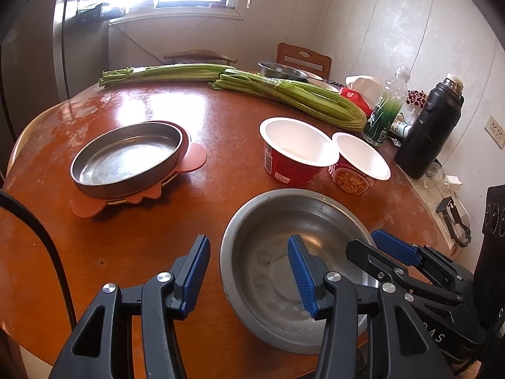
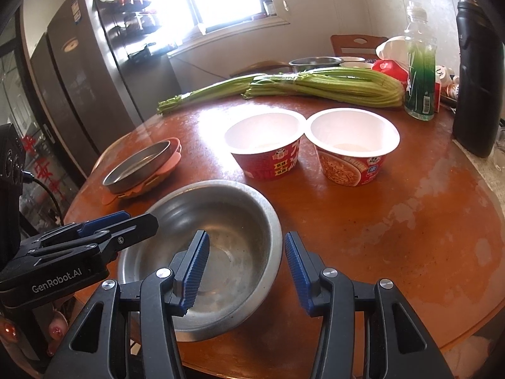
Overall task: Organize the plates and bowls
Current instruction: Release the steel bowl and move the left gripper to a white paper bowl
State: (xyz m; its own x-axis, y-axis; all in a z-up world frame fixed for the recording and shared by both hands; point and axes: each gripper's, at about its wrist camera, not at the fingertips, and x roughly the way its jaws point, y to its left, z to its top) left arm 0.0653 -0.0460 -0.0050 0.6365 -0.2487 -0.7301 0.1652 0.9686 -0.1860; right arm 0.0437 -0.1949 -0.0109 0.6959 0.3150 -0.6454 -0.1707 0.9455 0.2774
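A dented steel bowl [image 1: 268, 221] [image 2: 221, 208] rests on the brown round table [image 1: 221, 120] near its front edge. My left gripper [image 1: 248, 240] straddles the bowl's left rim, one blue pad inside and one outside, with clear gaps to the metal. My right gripper [image 2: 246, 234] straddles the opposite rim the same way, open. Each gripper shows in the other's view: the right gripper [image 1: 363, 241], the left gripper [image 2: 140, 218]. A shallow steel pan [image 1: 126, 158] [image 2: 142, 164] sits stacked on a pink plate at the left. Two red noodle bowls [image 1: 296, 148] [image 2: 353, 145] stand behind.
Two celery bundles [image 1: 284, 94] lie across the far side of the table. Another steel bowl [image 1: 281, 71] sits behind them. A green bottle [image 2: 421, 72] and a black flask [image 2: 476, 72] stand at the right. A dark fridge [image 2: 79, 79] is on the left.
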